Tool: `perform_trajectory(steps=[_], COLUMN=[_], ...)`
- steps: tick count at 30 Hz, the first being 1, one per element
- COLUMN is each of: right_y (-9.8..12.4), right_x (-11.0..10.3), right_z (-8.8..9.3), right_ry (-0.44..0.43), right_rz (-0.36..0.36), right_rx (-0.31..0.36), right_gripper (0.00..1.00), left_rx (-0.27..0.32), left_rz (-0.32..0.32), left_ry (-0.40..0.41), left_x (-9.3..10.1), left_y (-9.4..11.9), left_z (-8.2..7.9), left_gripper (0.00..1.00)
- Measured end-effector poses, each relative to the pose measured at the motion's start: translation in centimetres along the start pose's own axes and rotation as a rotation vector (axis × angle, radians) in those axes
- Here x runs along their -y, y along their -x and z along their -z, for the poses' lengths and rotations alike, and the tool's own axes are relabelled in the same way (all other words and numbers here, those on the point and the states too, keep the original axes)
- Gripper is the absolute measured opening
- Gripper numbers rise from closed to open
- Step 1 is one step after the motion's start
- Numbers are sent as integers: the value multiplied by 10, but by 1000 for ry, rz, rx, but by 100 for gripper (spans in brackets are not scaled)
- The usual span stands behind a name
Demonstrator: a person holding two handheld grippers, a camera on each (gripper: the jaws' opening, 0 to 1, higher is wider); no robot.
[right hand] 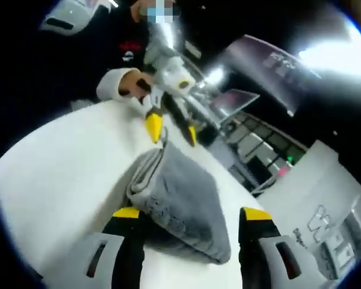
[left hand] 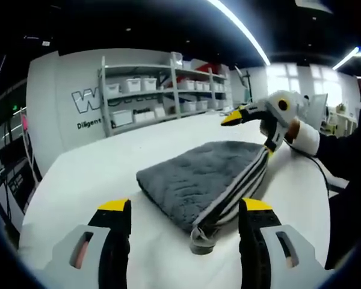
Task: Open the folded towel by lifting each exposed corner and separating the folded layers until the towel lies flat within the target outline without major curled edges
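Observation:
A grey folded towel (left hand: 198, 171) lies on the white table (left hand: 96, 168), its striped layered edge turned toward the right. My left gripper (left hand: 185, 208) is open, and the towel's near corner sits low between its yellow-tipped jaws. My right gripper (left hand: 250, 133) comes in from the right at the towel's far corner, open, with its lower tip touching the cloth. In the right gripper view the towel (right hand: 180, 195) lies between the wide-open right gripper (right hand: 191, 214). The left gripper (right hand: 173, 131) stands open at the towel's other end, held by a hand.
Metal shelves with white bins (left hand: 162, 90) stand behind the table, against a lettered wall. The person's dark sleeve (left hand: 349, 174) is at the right. White tabletop (right hand: 60, 174) stretches out to the left of the towel. Screens (right hand: 240, 99) stand beyond the table.

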State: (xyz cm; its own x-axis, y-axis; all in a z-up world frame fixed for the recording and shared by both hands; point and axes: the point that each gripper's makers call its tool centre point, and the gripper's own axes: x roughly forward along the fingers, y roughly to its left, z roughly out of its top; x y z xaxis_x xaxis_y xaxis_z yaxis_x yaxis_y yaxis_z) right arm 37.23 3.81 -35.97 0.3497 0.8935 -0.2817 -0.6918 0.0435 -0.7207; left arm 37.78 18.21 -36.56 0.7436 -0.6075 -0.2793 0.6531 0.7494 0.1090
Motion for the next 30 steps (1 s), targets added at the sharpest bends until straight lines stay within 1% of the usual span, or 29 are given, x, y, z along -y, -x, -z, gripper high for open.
perform_trajectory(steps=[3,4,6,8,9,10,11,12,14,15,16,19,21,23,24,25,27,28,30], right_y=[-2,-3,-4,-4,-5,-7,-10,-12,-13,-14,-14,-11,-10,-10,-9,-8,-7,-6,-6], right_x=[-4,-4,-3,-8,-13,-17,-24,-27,-31,-31,-30,-22,-19,-14,-11,-7,0,0,2], right_z=[1,0,-8,-14,-17,-18,-17,-17,-20,-21,-21,-27,-27,-28,-30,-32,-28,-28,-29], right_ry=[17,43,74,73,66,80,105,110,102,96,96,37,-11,-113,-153,-177,-237,-264,-322], right_rz=[-8,1,20,7,-17,-23,-47,-57,-71,-73,-71,-51,-48,-49,-45,-34,-26,-40,-43], right_rx=[-2,-5,24,45,53,54,40,36,51,58,60,98,102,113,129,146,157,164,178], right_gripper=[56,56,53,45,41,35,31,26,15,11,10,7,5,4,4,4,4,4,3], left_rx=[-1,-2,-5,-4,-3,-2,-1,0,1,1,3,15,23,41,45,48,49,51,61], left_rz=[1,2,4,4,5,5,5,3,-1,-1,-1,-2,-1,1,10,18,25,25,31], left_ry=[0,1,-1,-3,-2,-1,0,-1,-5,-5,-5,-5,-7,-7,-8,-10,-11,-12,-15], left_x=[0,0,1,1,2,2,2,2,1,1,2,2,2,2,4,6,8,8,9], left_y=[-1,-1,-1,-1,-1,-1,-1,-1,-1,-1,0,1,2,2,2,2,2,2,2], left_z=[1,1,2,1,1,1,1,0,0,0,-1,-4,-5,-9,-10,-10,-11,-12,-13], left_gripper=[72,72,72,72,72,72,72,72,72,72,72,72,72,72,72,72,73,73,73])
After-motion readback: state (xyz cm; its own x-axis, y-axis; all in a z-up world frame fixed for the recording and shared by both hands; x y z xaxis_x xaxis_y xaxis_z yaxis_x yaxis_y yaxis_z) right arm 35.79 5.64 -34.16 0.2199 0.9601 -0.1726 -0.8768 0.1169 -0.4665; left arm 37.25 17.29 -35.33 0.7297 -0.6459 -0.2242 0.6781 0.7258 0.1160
